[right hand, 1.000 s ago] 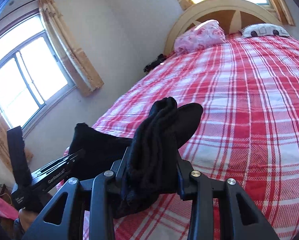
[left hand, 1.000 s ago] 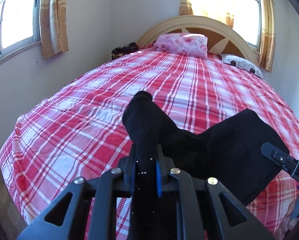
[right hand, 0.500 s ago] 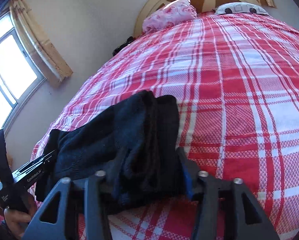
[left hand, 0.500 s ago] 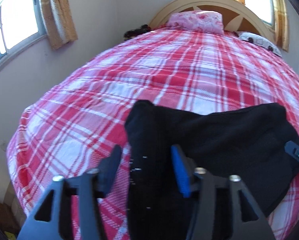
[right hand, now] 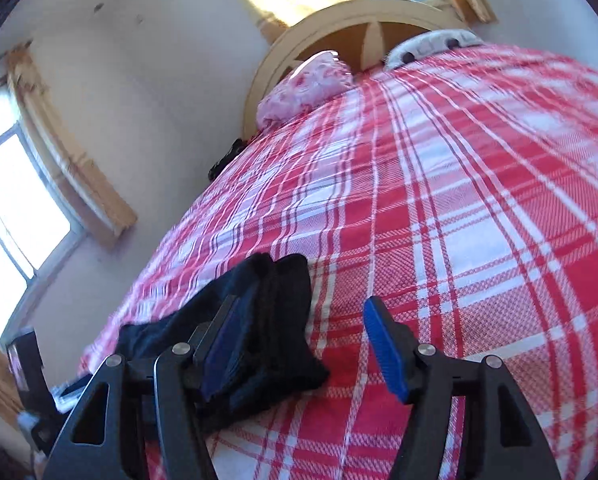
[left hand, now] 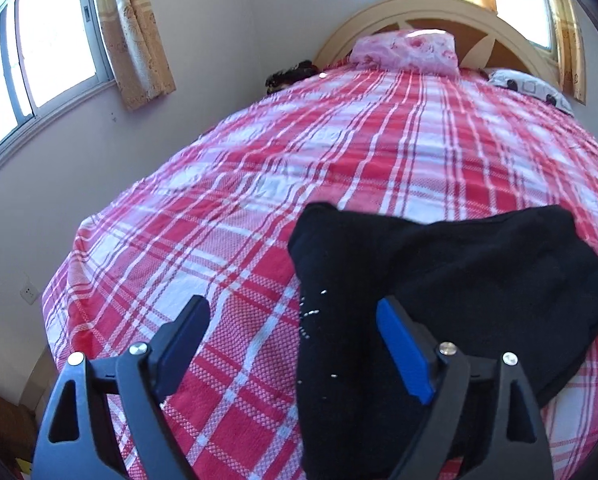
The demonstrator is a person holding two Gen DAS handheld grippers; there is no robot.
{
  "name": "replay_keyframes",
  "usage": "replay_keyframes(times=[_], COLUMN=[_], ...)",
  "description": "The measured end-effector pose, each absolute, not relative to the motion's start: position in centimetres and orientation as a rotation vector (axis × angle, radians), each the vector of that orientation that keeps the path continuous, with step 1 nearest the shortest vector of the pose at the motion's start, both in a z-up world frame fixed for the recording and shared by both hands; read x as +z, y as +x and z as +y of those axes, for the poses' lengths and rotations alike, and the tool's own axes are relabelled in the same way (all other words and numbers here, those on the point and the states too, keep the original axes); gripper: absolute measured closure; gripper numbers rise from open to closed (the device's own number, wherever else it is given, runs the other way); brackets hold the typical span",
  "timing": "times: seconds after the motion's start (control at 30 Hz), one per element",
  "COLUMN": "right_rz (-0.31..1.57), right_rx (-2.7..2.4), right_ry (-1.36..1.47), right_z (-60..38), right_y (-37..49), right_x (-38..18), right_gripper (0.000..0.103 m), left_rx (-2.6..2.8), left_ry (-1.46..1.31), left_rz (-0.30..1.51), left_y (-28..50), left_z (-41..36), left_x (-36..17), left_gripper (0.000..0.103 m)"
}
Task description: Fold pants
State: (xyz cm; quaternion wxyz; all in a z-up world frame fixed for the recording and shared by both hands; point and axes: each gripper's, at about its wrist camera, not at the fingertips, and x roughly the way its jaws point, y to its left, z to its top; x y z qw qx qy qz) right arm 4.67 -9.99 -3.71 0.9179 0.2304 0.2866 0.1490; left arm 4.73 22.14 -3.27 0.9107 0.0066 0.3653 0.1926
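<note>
Left wrist view showed the left gripper [left hand: 291,324] opening, released around the black pants [left hand: 439,280] on the plaid bedspread [left hand: 259,168]; the right gripper [right hand: 299,328] was closing, clamping nothing.

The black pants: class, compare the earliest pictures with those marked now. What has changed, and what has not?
Both grippers have let go. The left gripper, earlier shut on the black pants, is opening its jaws. The right gripper released its bunched end; its jaws are now closing slightly, not pressing cloth. The pants dropped flat onto the plaid bedspread. The pillows stayed put.
</note>
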Motion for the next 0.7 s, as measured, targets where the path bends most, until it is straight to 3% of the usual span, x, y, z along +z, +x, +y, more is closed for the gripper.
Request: replay_keyframes(times=[0.07,0.1,0.23,0.4,0.7], right_rz=[0.585,0.586,0.582,0.680,0.731], right_rx=[0.326,0.341,0.429,0.451,0.474], right_ry=[0.357,0.295,0.231,0.195,0.263], right_z=[-8.4,-7.3,-5.2,-3.5,-4.8], right_y=[4.2,4.0,3.6,4.4,4.5], right_x=[-2.8,-2.3,-1.6,-3.2,-5.2], right_gripper=[0.074,0.077,0.077,0.077,0.079], left_rx=[0.359,0.339,0.231,0.142,0.139], left_ry=[0.024,0.026,0.027,-0.016,-0.095], left_rz=[0.698,0.680,0.658,0.753,0.773], left_y=[4.2,4.0,4.0,4.7,1.7], left_z=[21.0,20.5,18.5,17.9,19.9], left_x=[-2.0,-1.5,-0.7,-3.1,-6.0], left_gripper=[0.015,0.018,0.032,0.051,0.048])
